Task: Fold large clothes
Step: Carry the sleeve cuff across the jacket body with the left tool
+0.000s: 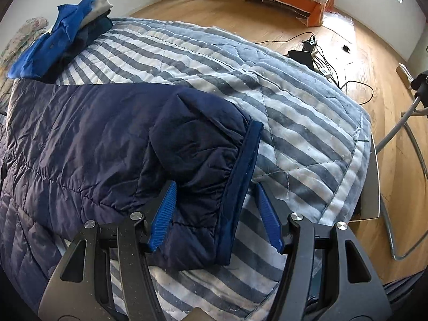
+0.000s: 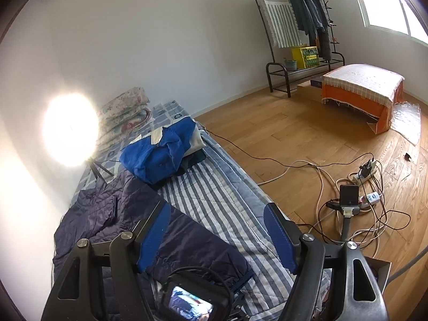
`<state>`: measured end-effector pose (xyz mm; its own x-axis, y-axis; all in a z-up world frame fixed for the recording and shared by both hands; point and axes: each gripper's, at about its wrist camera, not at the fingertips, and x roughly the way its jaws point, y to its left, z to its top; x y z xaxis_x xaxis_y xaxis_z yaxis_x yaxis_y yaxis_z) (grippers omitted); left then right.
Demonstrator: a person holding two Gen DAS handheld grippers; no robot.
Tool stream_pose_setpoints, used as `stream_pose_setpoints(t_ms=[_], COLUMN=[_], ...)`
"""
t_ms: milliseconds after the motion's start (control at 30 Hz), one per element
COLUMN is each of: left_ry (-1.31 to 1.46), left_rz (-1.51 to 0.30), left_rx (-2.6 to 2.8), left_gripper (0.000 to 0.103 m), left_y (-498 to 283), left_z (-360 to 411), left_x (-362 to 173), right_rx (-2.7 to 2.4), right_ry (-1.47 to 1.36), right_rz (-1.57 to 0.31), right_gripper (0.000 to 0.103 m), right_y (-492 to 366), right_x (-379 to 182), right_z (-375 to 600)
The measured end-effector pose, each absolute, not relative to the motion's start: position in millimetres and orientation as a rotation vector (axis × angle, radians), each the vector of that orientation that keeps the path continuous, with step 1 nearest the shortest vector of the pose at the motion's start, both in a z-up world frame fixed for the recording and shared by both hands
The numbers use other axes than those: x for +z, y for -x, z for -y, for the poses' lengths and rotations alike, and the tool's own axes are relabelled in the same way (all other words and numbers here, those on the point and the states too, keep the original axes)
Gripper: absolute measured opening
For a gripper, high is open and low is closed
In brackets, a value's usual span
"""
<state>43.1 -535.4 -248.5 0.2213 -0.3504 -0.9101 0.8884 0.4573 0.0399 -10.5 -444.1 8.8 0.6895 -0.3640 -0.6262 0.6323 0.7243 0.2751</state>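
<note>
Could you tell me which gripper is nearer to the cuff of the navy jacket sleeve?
Left. The left gripper straddles the sleeve cuff, jaws open. The right gripper hangs above the sleeve, farther back from the cuff.

Clothes rack [image 2: 297, 26], orange-draped bench [image 2: 363, 93], floor cables [image 2: 334, 184]

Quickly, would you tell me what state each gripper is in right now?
Left gripper: open, jaws astride the navy jacket's cuff, not pressing it.
Right gripper: open, holding nothing.
</note>
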Motion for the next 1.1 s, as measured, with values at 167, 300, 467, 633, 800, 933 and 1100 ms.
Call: stream_pose_setpoints(t_ms=[167,300,467,633,800,933,1100], left_ry=[-0.65,-0.641,-0.576,-0.399,-0.31,-0.22,-0.149], left_rz=[-1.014,-0.993,-1.026,-1.115,-1.095,-1.074,-1.025], left_rx=[-0.958,-0.961,-0.953,-0.987,-0.996,-0.983,-0.946], left_gripper=[0.062,0.051,0.01,0.006,0.006,0.005,0.005], left_y=[-50,-52,-65,-86,-97,-111,-129], left_z=[538,536,530,512,489,459,417], left_x=[-249,-248,-243,-228,-193,-161,-128], right_rx=[-0.58,-0.578,-0.576,-0.577,-0.566,-0.547,-0.524], right_ry=[-0.515,-0.518,-0.553,-0.563,-0.547,-0.534,-0.504], right_rz=[-0.564,-0.555,-0.53,-0.525,-0.524,-0.527,-0.539], right_gripper=[0.075,0.075,0.075,0.075,0.075,0.075,0.075], right_y=[8,8,13,12,5,-4,-19], right_x=[11,12,13,14,16,16,16], right_z=[443,443,447,448,440,432,417])
